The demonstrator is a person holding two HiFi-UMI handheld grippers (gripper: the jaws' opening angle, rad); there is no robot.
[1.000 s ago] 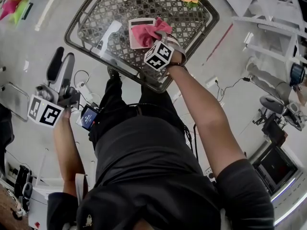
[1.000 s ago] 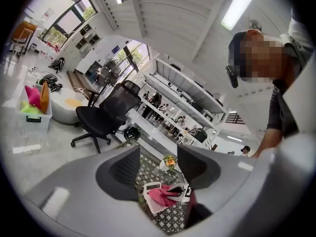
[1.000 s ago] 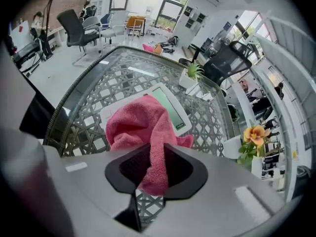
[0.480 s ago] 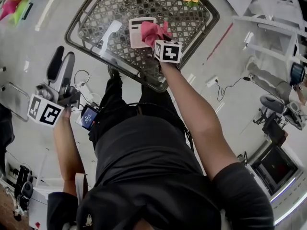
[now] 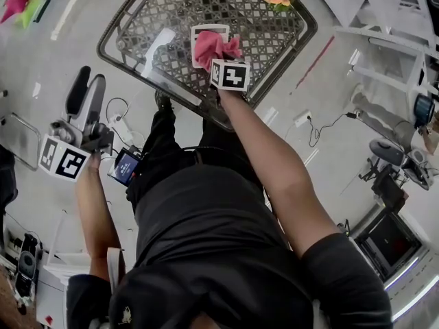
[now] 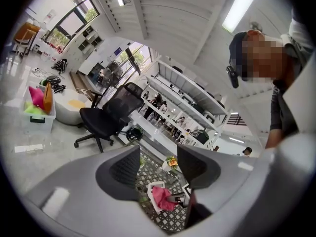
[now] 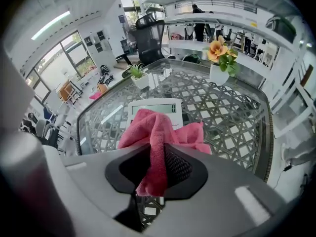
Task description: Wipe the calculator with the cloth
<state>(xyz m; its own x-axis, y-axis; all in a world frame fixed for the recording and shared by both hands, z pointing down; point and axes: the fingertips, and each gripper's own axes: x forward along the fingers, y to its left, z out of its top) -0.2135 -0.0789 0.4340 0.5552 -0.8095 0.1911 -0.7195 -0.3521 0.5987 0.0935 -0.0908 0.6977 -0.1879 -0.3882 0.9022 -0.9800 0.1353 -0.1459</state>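
A glass lattice tabletop (image 7: 232, 122) in a bright office carries the calculator (image 7: 151, 107), flowers (image 7: 219, 53) beyond it. Since a second ago the right tool (image 7: 157, 168) has rolled square above the calculator's near edge, clamped on the pink cloth (image 7: 157, 132) draped over its keys. The left tool (image 6: 158, 164) stays well away from the calculator, jaws apart, empty.

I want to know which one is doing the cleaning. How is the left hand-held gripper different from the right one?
The left hand-held gripper has its jaws apart with nothing between them; the right hand-held gripper is shut on the pink cloth. The left one is held beside the table, over the floor; the right one is above the table, cloth on the calculator. Both are grey with two jaws.
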